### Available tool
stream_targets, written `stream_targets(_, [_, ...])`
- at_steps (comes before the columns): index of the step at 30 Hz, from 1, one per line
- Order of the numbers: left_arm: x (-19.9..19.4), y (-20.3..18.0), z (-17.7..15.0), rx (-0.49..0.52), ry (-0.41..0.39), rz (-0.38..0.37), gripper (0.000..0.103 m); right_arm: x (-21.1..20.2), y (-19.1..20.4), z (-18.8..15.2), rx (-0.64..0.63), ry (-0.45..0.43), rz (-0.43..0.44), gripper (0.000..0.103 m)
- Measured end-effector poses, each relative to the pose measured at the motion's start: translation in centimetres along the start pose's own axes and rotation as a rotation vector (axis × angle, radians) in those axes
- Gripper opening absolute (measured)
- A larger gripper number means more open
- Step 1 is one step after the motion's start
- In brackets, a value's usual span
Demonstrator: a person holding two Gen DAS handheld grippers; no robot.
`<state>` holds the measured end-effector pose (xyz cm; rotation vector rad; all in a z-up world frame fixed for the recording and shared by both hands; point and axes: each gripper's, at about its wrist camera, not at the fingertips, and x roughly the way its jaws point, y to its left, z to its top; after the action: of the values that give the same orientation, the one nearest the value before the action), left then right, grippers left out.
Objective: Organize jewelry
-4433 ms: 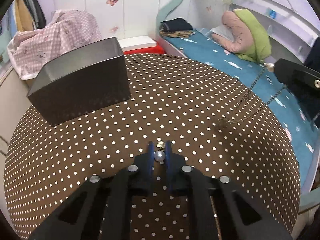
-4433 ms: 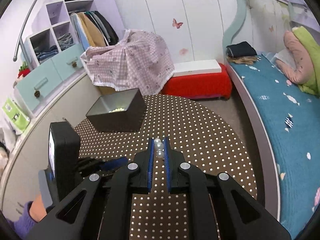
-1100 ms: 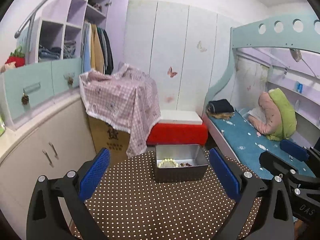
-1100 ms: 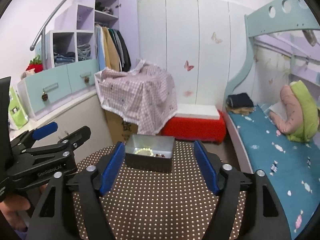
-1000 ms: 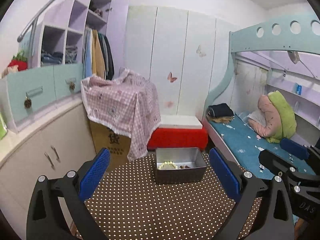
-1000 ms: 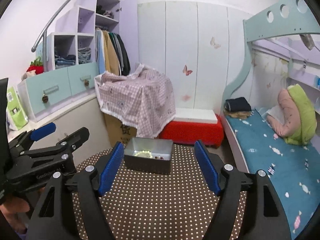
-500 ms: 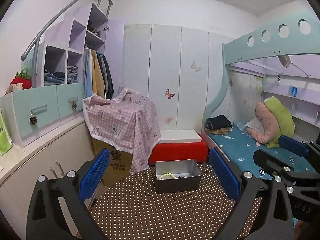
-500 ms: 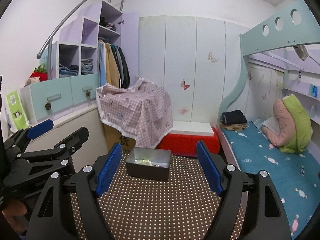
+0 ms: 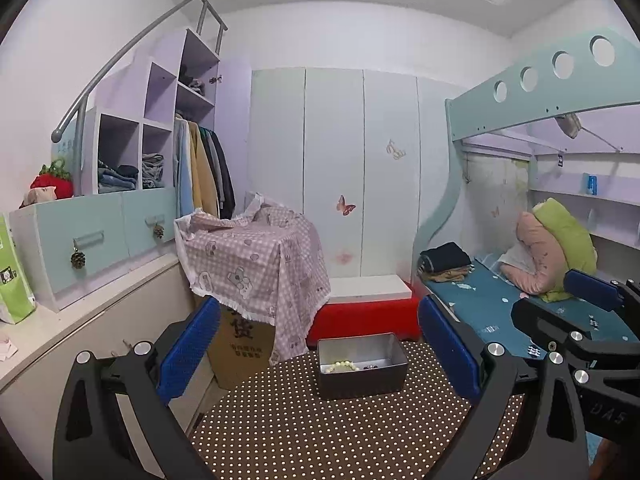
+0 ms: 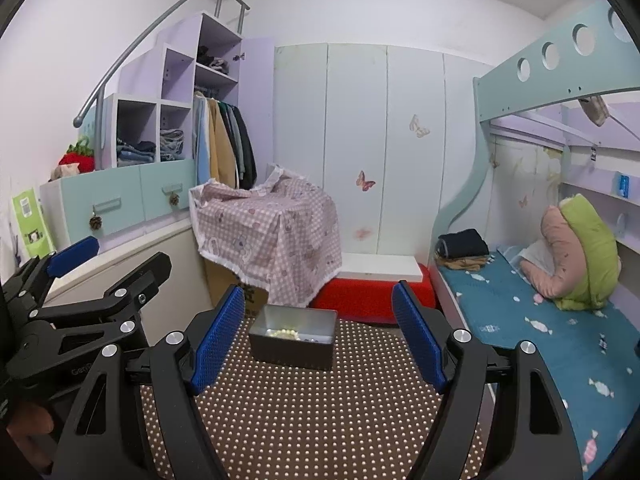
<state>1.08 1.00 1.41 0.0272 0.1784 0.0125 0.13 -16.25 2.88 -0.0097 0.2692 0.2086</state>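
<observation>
In the left wrist view, the left claw (image 9: pixel 318 354) fills the lower part of the frame with its blue pads spread wide and nothing between them. Low in the centre, framed by the pads, a dark metal box (image 9: pixel 362 376) stands on the brown polka-dot surface (image 9: pixel 320 432). Inside it lie a pale bead bracelet (image 9: pixel 341 367) toward the left and some small dark pieces (image 9: pixel 372 367) too small to identify. The right claw (image 9: pixel 576 320) juts in at the right edge, in front of the blue bed (image 9: pixel 472 300). In the right wrist view, the right claw (image 10: pixel 318 338) sits low in the frame, its jaws opening and empty, and the same box (image 10: pixel 292 348) rests just above the middle of the lower half, with the bracelet (image 10: pixel 286 333) showing at its bottom. The left claw (image 10: pixel 76 292) appears at the left edge, also parted. No jewelry is visible on the surface itself, so the sorting looks close to finished. The bracelet is likely light and limp, its beads smooth and prone to rolling out of a pinch; it is best taken across the strand with the pad faces. Any fine chains would snag or tangle easily.
</observation>
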Motion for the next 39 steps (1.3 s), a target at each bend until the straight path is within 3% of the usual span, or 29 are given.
stream_targets(39, [0.11,-0.71,0.36,0.002,-0.006,-0.002,0.096,0.06,-0.56,-0.06,0.005,0.002,0.003,0.081])
